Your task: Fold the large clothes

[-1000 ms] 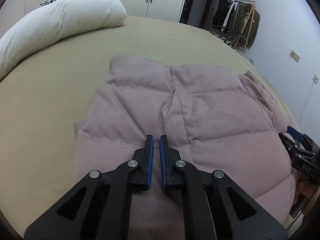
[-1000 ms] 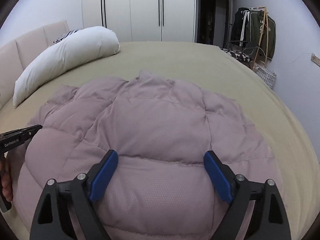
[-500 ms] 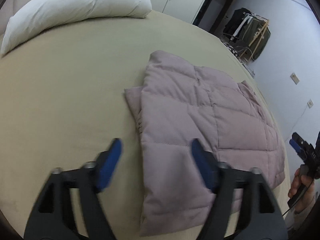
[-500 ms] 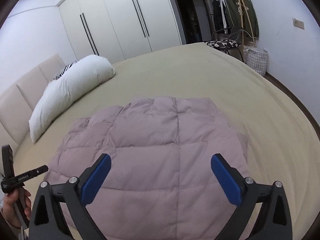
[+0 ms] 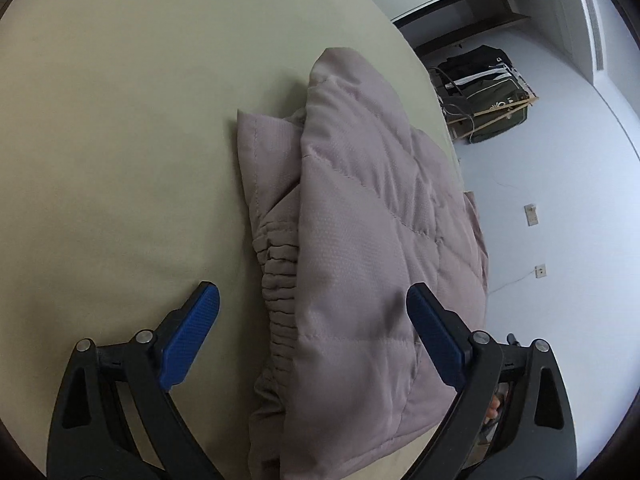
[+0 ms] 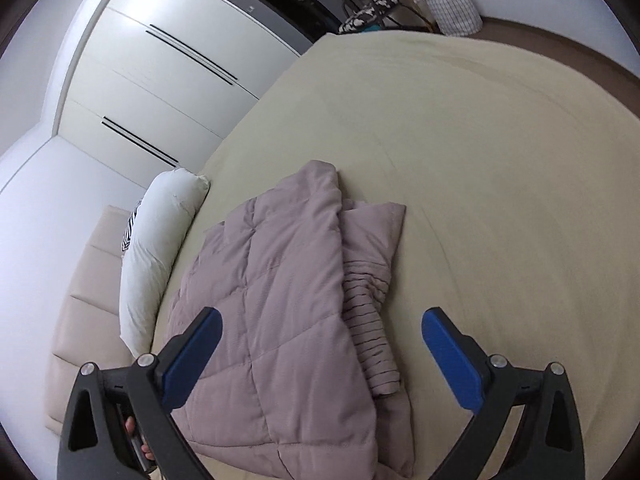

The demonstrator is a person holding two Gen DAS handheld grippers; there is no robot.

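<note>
Mauve and quilted, the folded jacket point(image 5: 360, 240) lies on my beige bed point(image 5: 120, 140), with its ribbed elastic cuff point(image 5: 280, 280) poking out along one side. My left gripper point(image 5: 312, 304) is spread wide and holds nothing; through its camera the jacket fills the space from 12 to 3 o'clock, with the cuff between the fingers. My right gripper point(image 6: 320, 328) is spread wide too, empty, hovering over the jacket's near edge. A white pillow point(image 6: 160, 248) lies at 9 o'clock beside the jacket, and wardrobe doors point(image 6: 168, 72) stand at 11.
</note>
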